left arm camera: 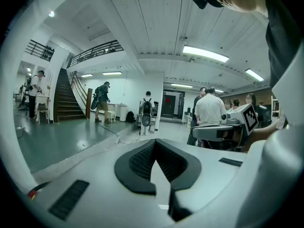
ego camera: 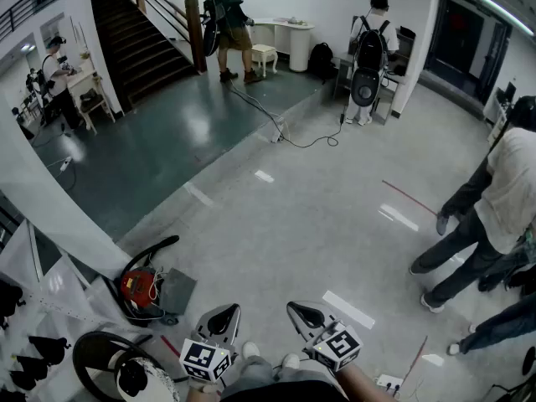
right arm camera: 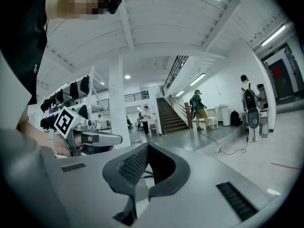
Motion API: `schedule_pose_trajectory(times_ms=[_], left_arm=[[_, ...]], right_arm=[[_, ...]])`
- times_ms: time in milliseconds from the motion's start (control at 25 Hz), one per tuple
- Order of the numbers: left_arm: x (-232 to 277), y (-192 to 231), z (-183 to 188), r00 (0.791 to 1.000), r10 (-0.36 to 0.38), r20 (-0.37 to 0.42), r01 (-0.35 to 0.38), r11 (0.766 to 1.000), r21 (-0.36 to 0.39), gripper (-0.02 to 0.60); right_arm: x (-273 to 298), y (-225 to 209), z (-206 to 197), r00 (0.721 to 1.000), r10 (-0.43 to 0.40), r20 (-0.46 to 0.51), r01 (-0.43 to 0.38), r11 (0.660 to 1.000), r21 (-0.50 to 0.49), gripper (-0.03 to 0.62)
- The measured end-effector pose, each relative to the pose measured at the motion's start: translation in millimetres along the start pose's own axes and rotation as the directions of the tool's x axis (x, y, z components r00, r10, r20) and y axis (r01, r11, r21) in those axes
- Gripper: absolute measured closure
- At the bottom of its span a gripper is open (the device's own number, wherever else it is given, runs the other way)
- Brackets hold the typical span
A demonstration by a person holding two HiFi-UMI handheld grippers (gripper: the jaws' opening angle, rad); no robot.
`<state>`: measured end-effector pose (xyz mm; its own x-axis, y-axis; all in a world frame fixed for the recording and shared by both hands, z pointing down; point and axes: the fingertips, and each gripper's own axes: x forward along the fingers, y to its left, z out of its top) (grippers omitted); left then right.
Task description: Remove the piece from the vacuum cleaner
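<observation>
The vacuum cleaner (ego camera: 139, 288), red with a black hose looped over it, sits on the floor at the lower left of the head view. My left gripper (ego camera: 221, 318) is held in the air to its right, apart from it, jaws shut on nothing. My right gripper (ego camera: 305, 315) hangs beside it, also shut and empty. In the left gripper view the closed left gripper (left arm camera: 155, 143) points level across the hall, with the right gripper (left arm camera: 222, 131) at its side. In the right gripper view the right gripper (right arm camera: 147, 147) faces the stairs, and the left gripper (right arm camera: 88, 137) shows at its left.
A grey mat (ego camera: 177, 292) lies beside the vacuum, and a black hoop with a round device (ego camera: 110, 364) is nearer me. A white pillar (ego camera: 52, 201) stands at left. A person in a white shirt (ego camera: 506, 198) stands at right. A cable (ego camera: 286, 134) runs over the floor towards the staircase (ego camera: 134, 42).
</observation>
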<state>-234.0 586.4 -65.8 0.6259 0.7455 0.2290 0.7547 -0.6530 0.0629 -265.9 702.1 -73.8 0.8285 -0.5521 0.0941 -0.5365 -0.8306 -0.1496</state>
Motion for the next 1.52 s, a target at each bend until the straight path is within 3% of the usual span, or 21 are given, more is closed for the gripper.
schedule_pose_trajectory(times_ms=[280,640,880,1280,1520], left_arm=[[14,15,-2,0.999,-0.036,-0.023,0.036,0.999,-0.007,0.563],[12,123,22,0.999,-0.032,0.033,0.033,0.999,-0.036,0.563],[13,196,24,0.999,-0.001,0.051,0.001,1.0,-0.006,0.563],[90,255,40,0.998,0.063,0.023,-0.063,0.998,-0.007,0.563],[161,302,59,0.986,0.166,-0.011,-0.166,0.986,-0.018,0.563]], right_arm=[[19,-16,5,0.999,-0.053,-0.004,0.053,0.996,0.077,0.566],[112,-13,30,0.998,-0.07,-0.004,0.07,0.996,0.051,0.566],[170,-8,25,0.996,-0.083,-0.013,0.083,0.996,0.02,0.566],[252,-92,46,1.0,-0.031,-0.003,0.031,0.999,0.013,0.566],[319,-164,62,0.996,0.086,-0.02,-0.085,0.996,0.024,0.566]])
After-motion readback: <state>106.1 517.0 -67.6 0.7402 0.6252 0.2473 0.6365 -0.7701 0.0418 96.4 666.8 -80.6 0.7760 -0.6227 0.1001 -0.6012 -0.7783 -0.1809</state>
